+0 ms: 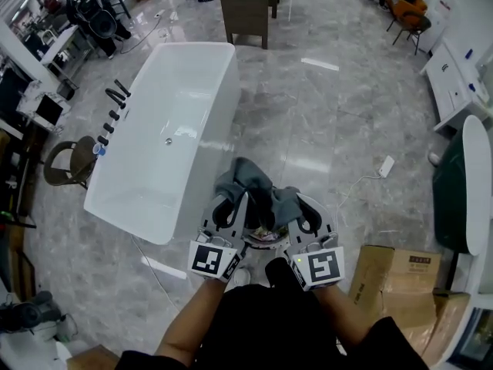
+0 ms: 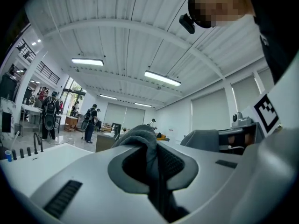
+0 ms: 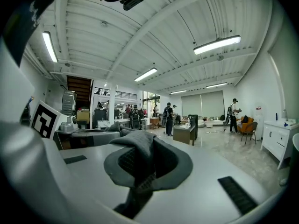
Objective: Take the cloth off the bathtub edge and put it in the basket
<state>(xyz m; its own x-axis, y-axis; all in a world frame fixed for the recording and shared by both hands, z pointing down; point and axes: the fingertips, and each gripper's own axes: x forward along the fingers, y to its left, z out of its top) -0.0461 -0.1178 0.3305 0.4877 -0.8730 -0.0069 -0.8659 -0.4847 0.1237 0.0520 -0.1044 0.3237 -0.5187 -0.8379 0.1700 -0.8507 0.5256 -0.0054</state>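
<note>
Bare forearms (image 1: 189, 326) are reaching out from a dark top, each hand carrying a claw above the grey marble floor (image 1: 331, 122). The white bathtub (image 1: 142, 203) is lying lengthways to the left, with nothing draped on its edge. A cardboard box (image 1: 393, 272) is sitting on the right.

The grey cloth (image 1: 250, 179) is hanging bunched in the air between the two claws, just beside the tub's near corner. The left claw (image 1: 233, 200) is clamping one fold and the right claw (image 1: 299, 206) is pinching another, both jaws squeezed tight on fabric. Something round is peeking out beneath them. It may be the basket, but it is too hidden to tell.

The cloth is looking soft, light and limp, so it will probably sag and trail rather than keep its shape. A thick gathered fold, as both claws are holding, seems the safest grip, since a thin edge could slip free.

Open floor is stretching ahead and to the right. The tub corner and the box are narrowing the sides, and a power strip (image 1: 387, 166) with its cable is lying further out.
</note>
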